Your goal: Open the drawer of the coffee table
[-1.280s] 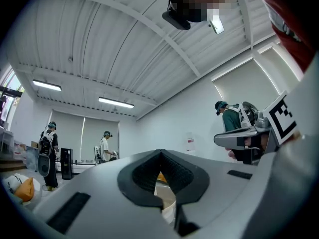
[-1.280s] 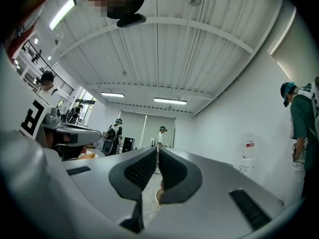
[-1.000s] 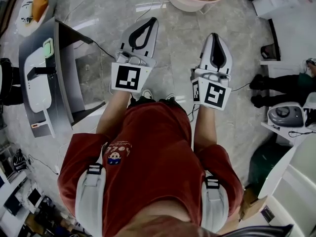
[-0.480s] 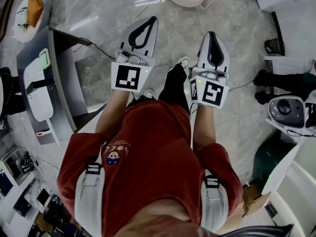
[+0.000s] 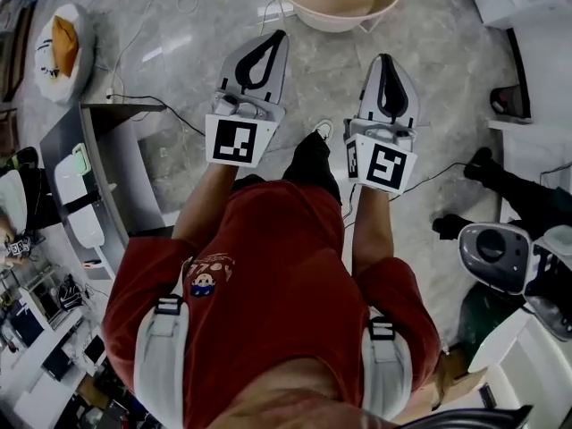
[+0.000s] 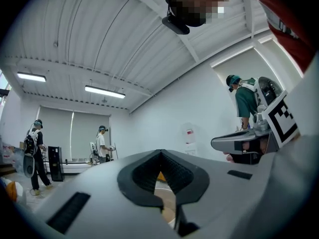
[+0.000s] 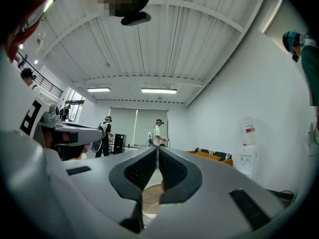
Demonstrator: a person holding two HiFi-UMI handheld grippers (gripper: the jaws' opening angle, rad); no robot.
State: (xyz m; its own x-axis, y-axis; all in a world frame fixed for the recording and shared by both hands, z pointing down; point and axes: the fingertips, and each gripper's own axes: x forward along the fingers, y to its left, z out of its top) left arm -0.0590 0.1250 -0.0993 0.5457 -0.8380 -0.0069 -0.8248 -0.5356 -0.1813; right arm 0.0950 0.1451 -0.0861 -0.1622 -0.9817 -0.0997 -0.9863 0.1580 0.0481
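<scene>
I hold both grippers out level over a marbled floor. A round beige table (image 5: 338,0) with a raised rim stands ahead at the top of the head view; no drawer shows on it. My left gripper (image 5: 271,37) is shut, tips meeting with nothing between them, short of the table. My right gripper (image 5: 386,61) is also shut and empty, level with the left one. In the left gripper view the left gripper (image 6: 160,152) points across a white room. In the right gripper view the round table (image 7: 151,197) shows low through the gap behind the right gripper (image 7: 158,148).
A grey desk (image 5: 114,172) with white devices stands at the left, a cable running from it. An orange cushion (image 5: 64,36) lies on a white seat at far left. A person's dark legs (image 5: 500,186) and a grey-white machine (image 5: 493,256) are at the right.
I have walked forward: the beige table has come nearer and further into view, and the grey desk has slid back down the left side. Both grippers stay shut and side by side.
</scene>
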